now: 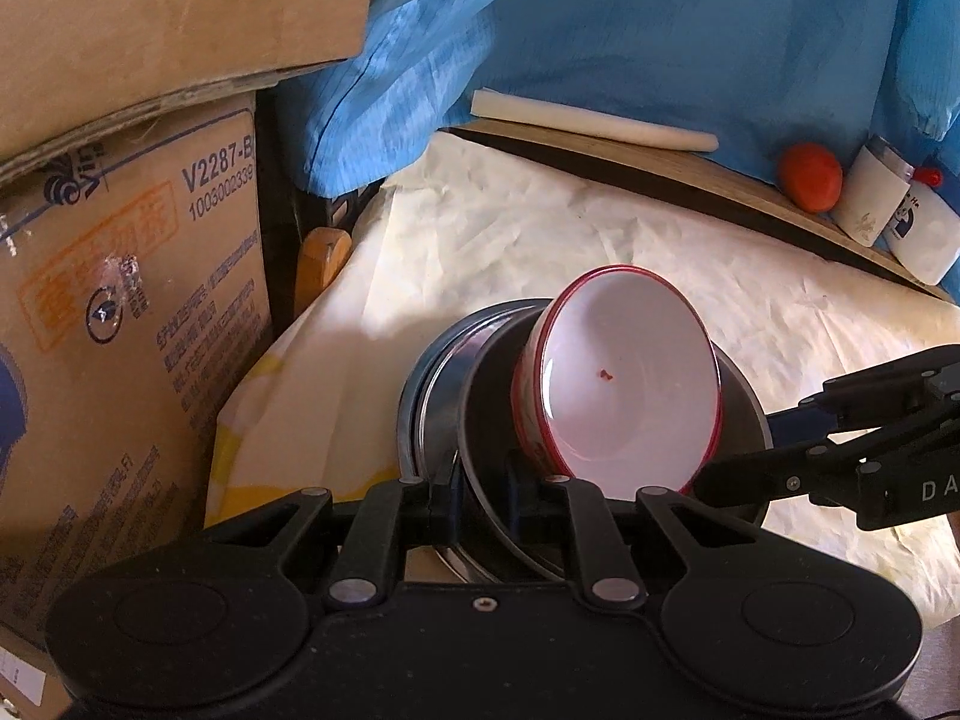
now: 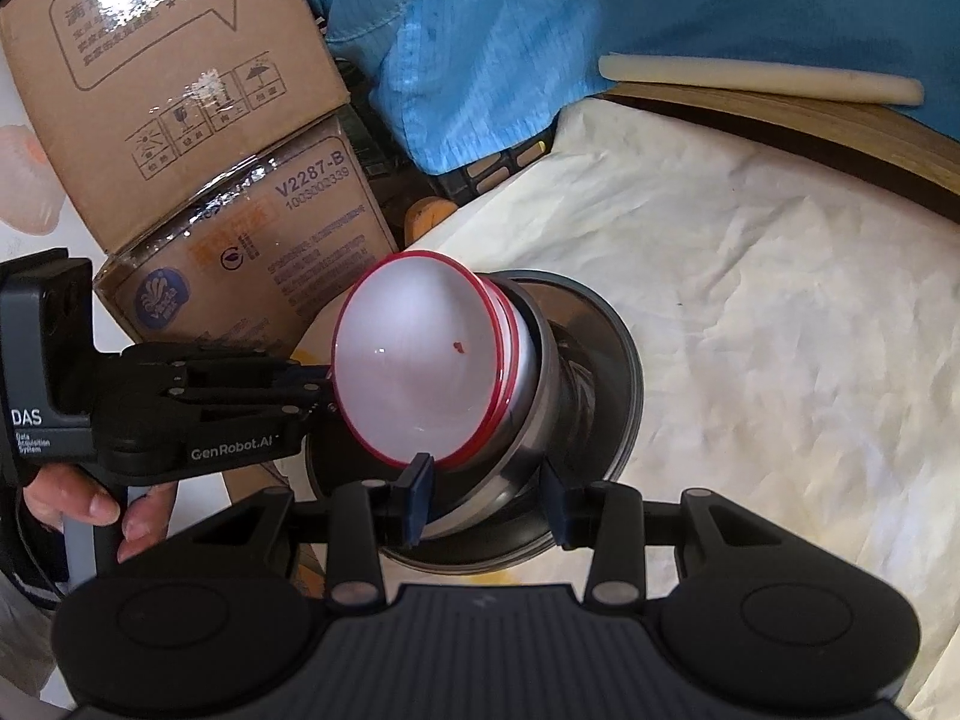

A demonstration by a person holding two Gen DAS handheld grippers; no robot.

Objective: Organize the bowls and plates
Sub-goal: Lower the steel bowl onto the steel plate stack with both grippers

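Note:
A white bowl with a red rim (image 1: 624, 378) (image 2: 414, 360) is tilted on its side, nested in a steel bowl (image 1: 447, 402) (image 2: 540, 414) that sits on a dark plate (image 2: 618, 396). A second red rim shows just behind the first in the right wrist view. My left gripper (image 1: 483, 501) straddles the near rims of the stack, jaws a little apart; in the right wrist view (image 2: 327, 387) its tips touch the white bowl's left rim. My right gripper (image 2: 489, 501) is open around the steel bowl's near edge; in the left wrist view (image 1: 714, 480) it reaches the white bowl's lower right rim.
Stacked cardboard boxes (image 1: 120, 276) (image 2: 198, 120) stand close on the left. A cream wrinkled cloth (image 1: 540, 228) (image 2: 750, 300) covers the table. Blue fabric (image 1: 600, 30) hangs behind. A white stick (image 1: 588, 120), an orange ball (image 1: 810, 177) and white bottles (image 1: 900, 210) lie at the far edge.

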